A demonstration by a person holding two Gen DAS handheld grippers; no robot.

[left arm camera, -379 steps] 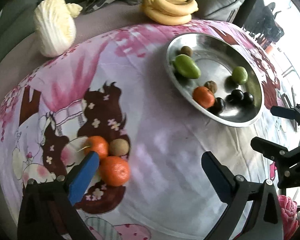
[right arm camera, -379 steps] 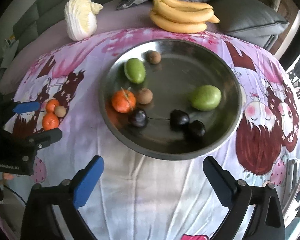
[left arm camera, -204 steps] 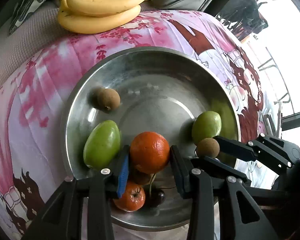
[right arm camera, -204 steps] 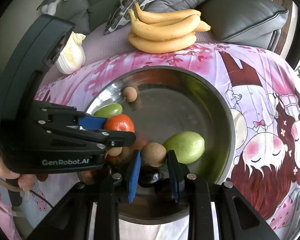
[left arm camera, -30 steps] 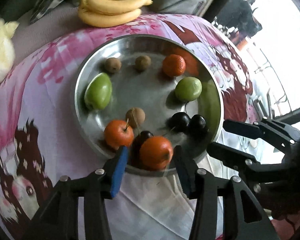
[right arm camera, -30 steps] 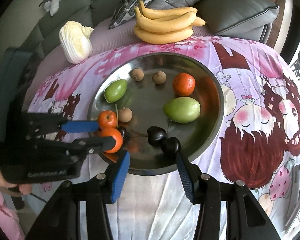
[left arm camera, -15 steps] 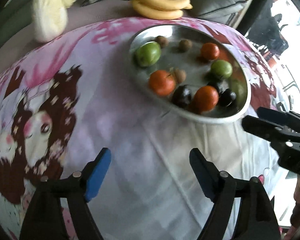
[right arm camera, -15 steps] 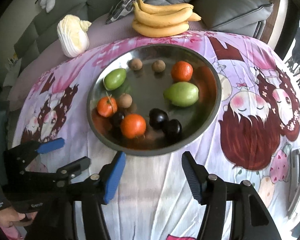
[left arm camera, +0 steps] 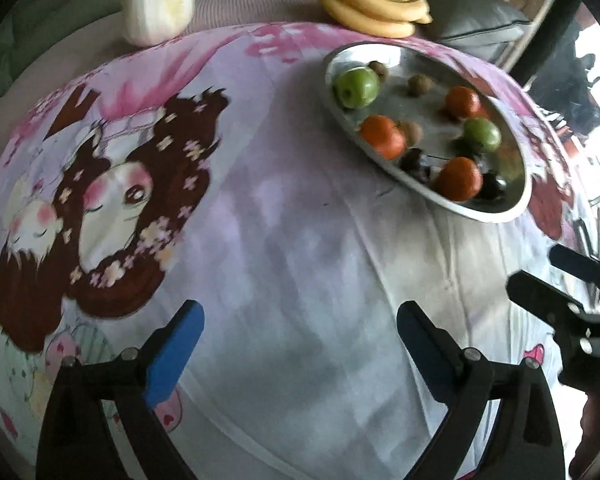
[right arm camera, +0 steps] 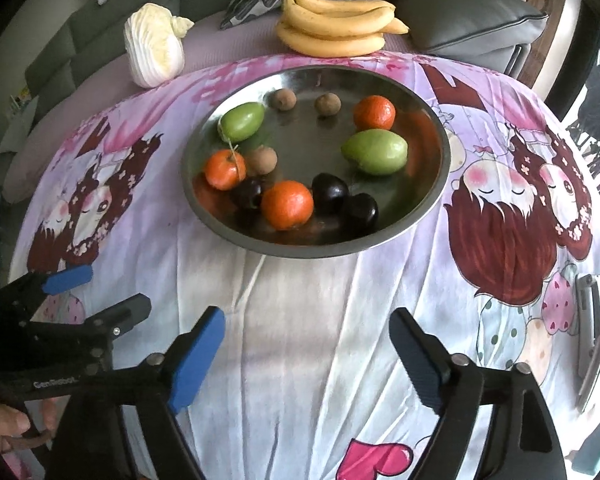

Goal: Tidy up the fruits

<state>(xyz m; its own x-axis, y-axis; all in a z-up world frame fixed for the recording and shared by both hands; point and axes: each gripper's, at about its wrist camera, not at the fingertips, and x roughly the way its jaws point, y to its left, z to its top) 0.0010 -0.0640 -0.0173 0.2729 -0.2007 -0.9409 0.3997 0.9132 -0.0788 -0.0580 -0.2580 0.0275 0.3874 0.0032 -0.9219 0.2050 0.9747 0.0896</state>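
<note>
A steel bowl (right arm camera: 312,250) on the printed cloth holds three oranges, two green fruits, dark plums and small brown fruits. The nearest orange (right arm camera: 287,205) lies at the bowl's front between plums (right arm camera: 330,192). My right gripper (right arm camera: 306,328) hovers over the cloth just in front of the bowl, jaws opening, nothing between them. My left gripper (right arm camera: 100,292) is off to the bowl's left, jaws also opening and empty. In the left wrist view the left gripper (left arm camera: 296,320) is over bare cloth, with the bowl (left arm camera: 496,212) at the upper right.
A bunch of bananas (right arm camera: 336,24) and a cabbage (right arm camera: 154,54) lie behind the bowl near grey sofa cushions (right arm camera: 472,28). A metal object (right arm camera: 592,332) sits at the cloth's right edge. A hand (right arm camera: 4,420) holds the left gripper's handle.
The left gripper let go of the orange, which now lies in the bowl's front. Both grippers drew back from the bowl and their jaws spread wide; the left one shifted left over the cloth.
</note>
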